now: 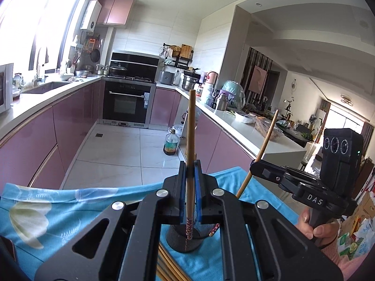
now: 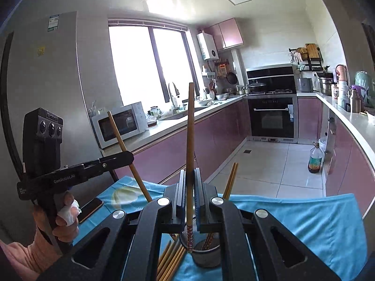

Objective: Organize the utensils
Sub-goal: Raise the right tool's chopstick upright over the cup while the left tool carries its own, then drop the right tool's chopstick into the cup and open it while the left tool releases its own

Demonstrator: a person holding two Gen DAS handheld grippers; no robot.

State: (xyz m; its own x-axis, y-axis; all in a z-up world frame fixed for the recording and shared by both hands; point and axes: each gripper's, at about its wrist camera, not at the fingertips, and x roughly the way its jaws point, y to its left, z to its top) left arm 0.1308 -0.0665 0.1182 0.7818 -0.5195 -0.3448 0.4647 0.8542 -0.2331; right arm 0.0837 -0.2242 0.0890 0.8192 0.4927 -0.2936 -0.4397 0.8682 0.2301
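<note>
**Chopsticks clamped above mesh holder**

Nearest the lens in the left wrist view: left gripper (image 1: 190,182), jaws narrow, clamped on one chopstick (image 1: 190,140) standing near upright, patterned tip hanging over the black mesh holder (image 1: 182,238) at 6 o'clock. Seen inside that holder: one patterned chopstick tip (image 1: 214,230) leaning toward 1 o'clock. Loose chopsticks (image 1: 168,267) lying on the blue cloth (image 1: 70,201), just beside the holder's base at 7 o'clock. Toward 3 o'clock, right gripper (image 1: 254,162), pinched on a second chopstick (image 1: 260,154) tilted toward 1 o'clock, with a hand (image 1: 314,224) around its handle.

From the right wrist view: right gripper (image 2: 188,182) closed narrowly on its chopstick (image 2: 189,145), tip dipping into the mesh holder (image 2: 206,260). Shown better here: holder's open mouth, with two chopsticks (image 2: 230,180) standing in it and leaning toward 1 o'clock. Shown only here: phone (image 2: 91,208) on the cloth at 9 o'clock, microwave (image 2: 119,123), tissue in the hand (image 2: 63,220) gripping the left gripper (image 2: 130,158).
</note>
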